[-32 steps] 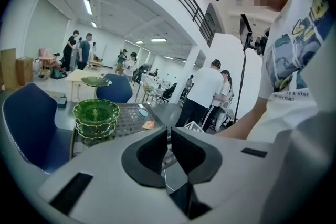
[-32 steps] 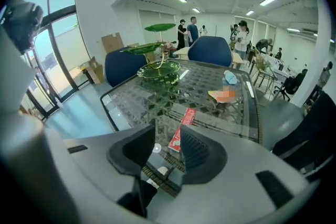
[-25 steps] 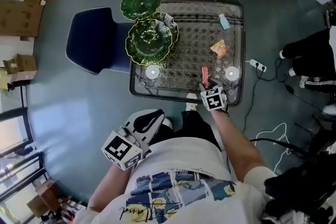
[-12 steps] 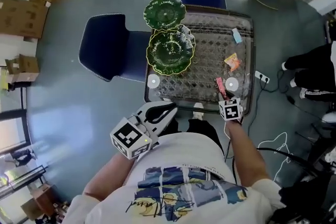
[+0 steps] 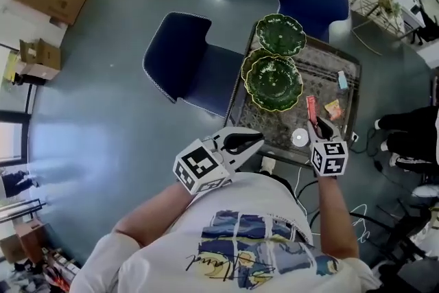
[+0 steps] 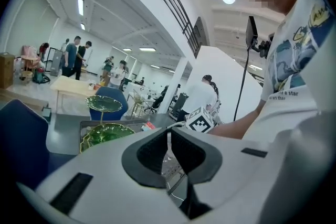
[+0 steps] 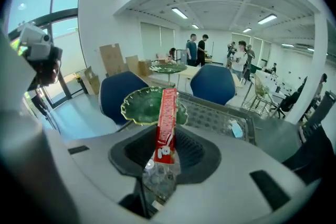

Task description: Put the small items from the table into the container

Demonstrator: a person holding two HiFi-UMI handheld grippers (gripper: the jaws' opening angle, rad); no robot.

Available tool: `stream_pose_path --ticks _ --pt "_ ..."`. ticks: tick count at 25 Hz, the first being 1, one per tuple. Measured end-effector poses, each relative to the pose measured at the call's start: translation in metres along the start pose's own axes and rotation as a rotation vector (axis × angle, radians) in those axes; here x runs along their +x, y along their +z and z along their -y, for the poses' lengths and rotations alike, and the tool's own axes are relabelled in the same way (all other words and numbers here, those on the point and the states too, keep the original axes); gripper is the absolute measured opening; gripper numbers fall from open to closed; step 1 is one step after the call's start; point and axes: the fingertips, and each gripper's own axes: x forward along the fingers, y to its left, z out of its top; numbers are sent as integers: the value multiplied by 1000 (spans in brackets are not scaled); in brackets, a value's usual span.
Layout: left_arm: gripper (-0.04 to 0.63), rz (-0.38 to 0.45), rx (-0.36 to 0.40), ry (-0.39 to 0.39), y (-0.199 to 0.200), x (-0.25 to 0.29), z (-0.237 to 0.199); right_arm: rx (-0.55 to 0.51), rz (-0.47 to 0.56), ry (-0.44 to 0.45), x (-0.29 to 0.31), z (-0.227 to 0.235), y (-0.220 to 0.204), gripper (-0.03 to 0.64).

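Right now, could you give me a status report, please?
Left gripper shut, empty. Right gripper shut on red packet, above the table. Green dish ahead, nothing between. Orange packet, blue packet wait on table.

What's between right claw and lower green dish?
Only the red packet held by the right claw, pointing at the lower green dish; otherwise bare table. Right gripper view.
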Motion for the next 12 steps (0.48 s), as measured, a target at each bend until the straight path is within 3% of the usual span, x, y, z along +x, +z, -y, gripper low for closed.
stream_pose_path --ticks 5,12 --pt "9 28 15 40 -3 -40 -25 0 34 64 51 -47 55 110" --pt "9 43 -10 97 -12 -82 -56 15 -39 82 123 -76 79 110"
